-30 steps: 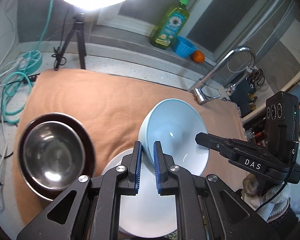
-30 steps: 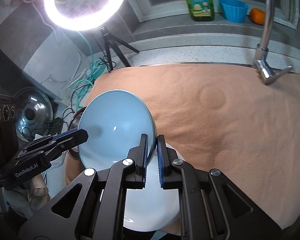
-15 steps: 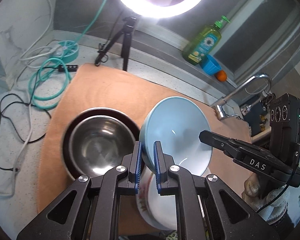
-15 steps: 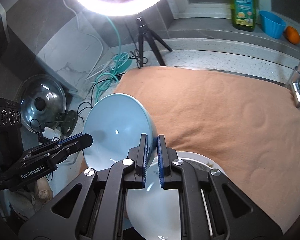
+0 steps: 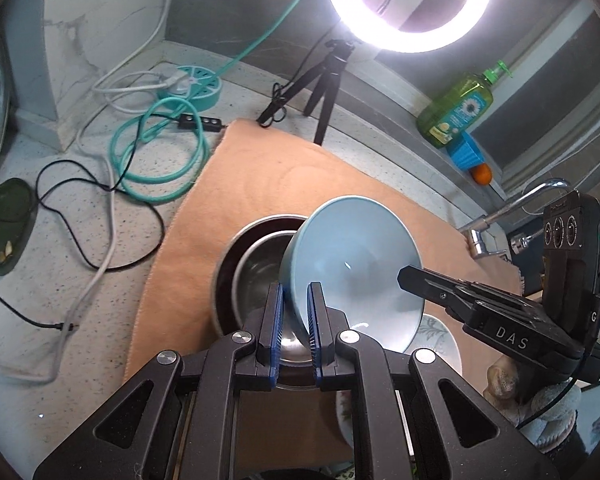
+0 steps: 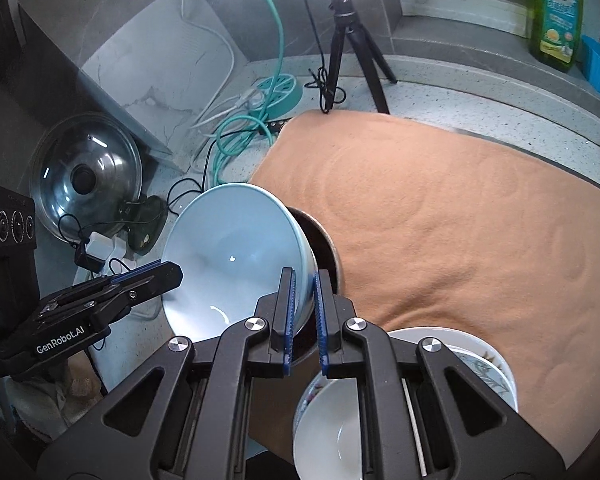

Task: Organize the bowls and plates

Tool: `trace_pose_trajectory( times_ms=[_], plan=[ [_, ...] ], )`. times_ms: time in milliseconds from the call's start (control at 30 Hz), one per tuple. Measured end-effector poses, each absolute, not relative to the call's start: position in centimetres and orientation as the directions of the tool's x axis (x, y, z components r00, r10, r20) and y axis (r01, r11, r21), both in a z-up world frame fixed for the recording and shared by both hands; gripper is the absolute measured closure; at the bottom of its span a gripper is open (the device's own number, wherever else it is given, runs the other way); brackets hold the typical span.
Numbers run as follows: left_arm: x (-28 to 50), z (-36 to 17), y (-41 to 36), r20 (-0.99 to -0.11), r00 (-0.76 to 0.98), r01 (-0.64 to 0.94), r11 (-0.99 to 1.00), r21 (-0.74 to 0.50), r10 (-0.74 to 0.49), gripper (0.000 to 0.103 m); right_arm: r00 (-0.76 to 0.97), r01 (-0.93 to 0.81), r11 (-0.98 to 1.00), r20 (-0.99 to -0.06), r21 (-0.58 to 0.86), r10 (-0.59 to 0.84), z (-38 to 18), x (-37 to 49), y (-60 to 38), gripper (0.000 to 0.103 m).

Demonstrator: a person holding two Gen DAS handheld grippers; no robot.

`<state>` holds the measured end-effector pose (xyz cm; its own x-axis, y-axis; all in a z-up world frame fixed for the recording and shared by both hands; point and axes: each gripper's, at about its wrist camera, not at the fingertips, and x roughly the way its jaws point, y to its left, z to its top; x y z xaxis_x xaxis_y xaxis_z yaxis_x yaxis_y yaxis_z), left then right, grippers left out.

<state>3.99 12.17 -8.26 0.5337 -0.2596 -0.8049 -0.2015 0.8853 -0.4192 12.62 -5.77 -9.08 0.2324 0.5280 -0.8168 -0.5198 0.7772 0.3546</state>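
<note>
Both grippers hold one light blue bowl [image 5: 352,264] by opposite rims, lifted and tilted. My left gripper [image 5: 294,320] is shut on its left rim; my right gripper [image 6: 304,312] is shut on its right rim [image 6: 236,256]. Just below it on the orange mat [image 5: 300,184] sits a steel bowl [image 5: 260,272] nested in a dark bowl [image 5: 228,264]. A white bowl [image 6: 332,436] rests on a patterned plate [image 6: 488,364] to the right; the plate also shows in the left wrist view [image 5: 440,336].
A ring light on a tripod [image 5: 324,84], teal and black cables [image 5: 156,152] and a pot lid [image 6: 88,176] lie left and behind the mat. A soap bottle [image 5: 456,108], blue cup [image 5: 466,152], orange [image 5: 482,174] and faucet [image 5: 512,208] stand at the back right.
Both grippers have carried the blue bowl leftward, off the white bowl and plate and over the steel bowl.
</note>
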Motion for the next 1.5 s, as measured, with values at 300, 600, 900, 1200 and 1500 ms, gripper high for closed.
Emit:
trace_pose_trajectory(
  times_ms=[300, 600, 900, 1200, 1500],
  plan=[
    [4.5, -10.1, 13.3, -0.826, 0.496, -0.227, 0.879, -0.42, -0.268, 0.093, 0.193, -0.504, 0.786, -0.841, 0.357, 0.505, -11.3, 13.4, -4.5, 0.094],
    [4.9, -11.1, 13.5, -0.839, 0.47, -0.234, 0.877, -0.419, -0.275, 0.093, 0.174, -0.498, 0.795, -0.857, 0.348, 0.485, -12.3, 13.7, -4.0, 0.094],
    [5.0, -11.5, 13.7, -0.843, 0.462, -0.24, 0.877, -0.417, -0.275, 0.093, 0.169, -0.503, 0.795, -0.864, 0.338, 0.474, -12.7, 13.7, -3.6, 0.094],
    [5.1, -11.5, 13.7, -0.843, 0.461, -0.242, 0.875, -0.418, -0.276, 0.093, 0.17, -0.514, 0.791, -0.864, 0.332, 0.473, -12.8, 13.6, -3.6, 0.093],
    [5.0, -11.1, 13.8, -0.841, 0.474, -0.242, 0.879, -0.41, -0.262, 0.093, 0.18, -0.512, 0.789, -0.855, 0.34, 0.486, -12.3, 13.9, -4.3, 0.089]
  ],
)
